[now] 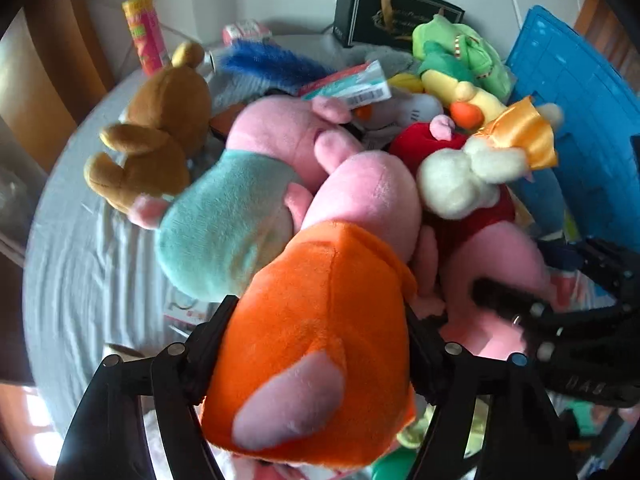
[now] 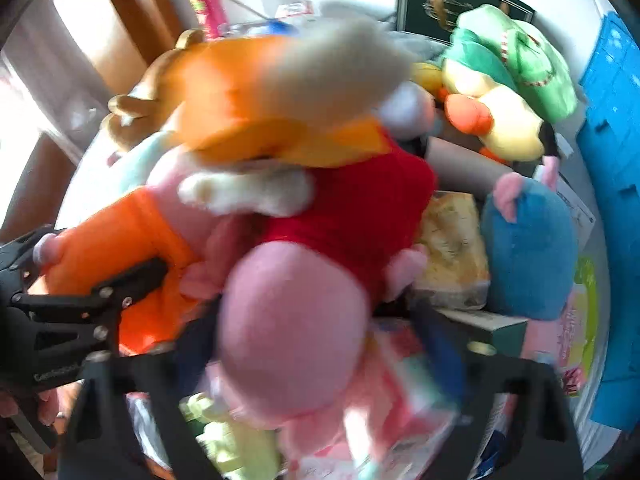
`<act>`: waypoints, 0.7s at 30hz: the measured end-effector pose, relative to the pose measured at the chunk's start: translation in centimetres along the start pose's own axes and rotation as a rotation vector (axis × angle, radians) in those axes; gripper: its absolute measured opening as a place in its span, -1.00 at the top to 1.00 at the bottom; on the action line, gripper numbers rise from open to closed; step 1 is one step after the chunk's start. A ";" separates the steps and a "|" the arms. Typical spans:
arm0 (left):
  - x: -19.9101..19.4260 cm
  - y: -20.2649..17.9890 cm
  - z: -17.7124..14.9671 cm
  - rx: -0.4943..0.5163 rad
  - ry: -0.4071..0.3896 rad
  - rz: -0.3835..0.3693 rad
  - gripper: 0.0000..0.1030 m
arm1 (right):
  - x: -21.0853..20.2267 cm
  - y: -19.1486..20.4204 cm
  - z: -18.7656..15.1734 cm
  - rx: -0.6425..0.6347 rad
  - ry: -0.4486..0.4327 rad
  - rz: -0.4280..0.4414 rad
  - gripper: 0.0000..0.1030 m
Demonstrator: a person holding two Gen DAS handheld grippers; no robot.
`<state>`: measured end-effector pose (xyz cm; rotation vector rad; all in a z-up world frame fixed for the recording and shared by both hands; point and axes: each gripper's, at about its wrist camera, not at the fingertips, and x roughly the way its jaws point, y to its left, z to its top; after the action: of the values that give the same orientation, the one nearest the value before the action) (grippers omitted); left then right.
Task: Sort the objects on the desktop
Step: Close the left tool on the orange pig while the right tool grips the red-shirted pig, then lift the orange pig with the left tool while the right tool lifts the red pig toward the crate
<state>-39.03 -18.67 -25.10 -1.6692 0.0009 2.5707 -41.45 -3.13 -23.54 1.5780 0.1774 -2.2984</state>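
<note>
My left gripper [image 1: 320, 320] is shut on the orange-dressed pink pig plush [image 1: 320, 340], holding it by the body above the pile. It also shows in the right wrist view [image 2: 132, 248]. My right gripper [image 2: 316, 312] is shut on the red-dressed pink pig plush [image 2: 344, 208], whose pink head fills the space between the fingers; it also shows in the left wrist view [image 1: 480, 240], where the right gripper [image 1: 520, 312] reaches in from the right. A white bunny with an orange bow [image 1: 480, 168] lies on the red pig.
A teal-dressed pig [image 1: 224, 220], brown bear [image 1: 152, 136], green-and-yellow plush [image 1: 460, 60], blue-dressed pig [image 2: 528, 252] and boxes crowd the grey cloth [image 1: 80, 260]. A blue crate [image 1: 580, 120] stands at the right, a pink snack can [image 1: 146, 32] and a dark box [image 1: 392, 12] at the back.
</note>
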 end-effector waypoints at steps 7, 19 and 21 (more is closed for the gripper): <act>2.2 -0.3 -0.5 0.001 0.021 0.049 -0.72 | -0.1 0.4 0.0 0.003 0.014 -0.007 -0.40; -1.8 1.6 -1.1 -0.067 -0.046 -0.031 -0.43 | 1.3 1.6 0.4 0.007 -0.008 -0.003 -0.31; -3.4 1.5 -0.8 -0.061 -0.094 -0.028 -0.43 | 0.1 1.5 0.3 0.015 -0.034 0.005 -0.20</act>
<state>-37.00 -20.41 -22.39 -1.5537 -0.1064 2.6513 -41.16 -4.66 -23.36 1.5439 0.1481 -2.3264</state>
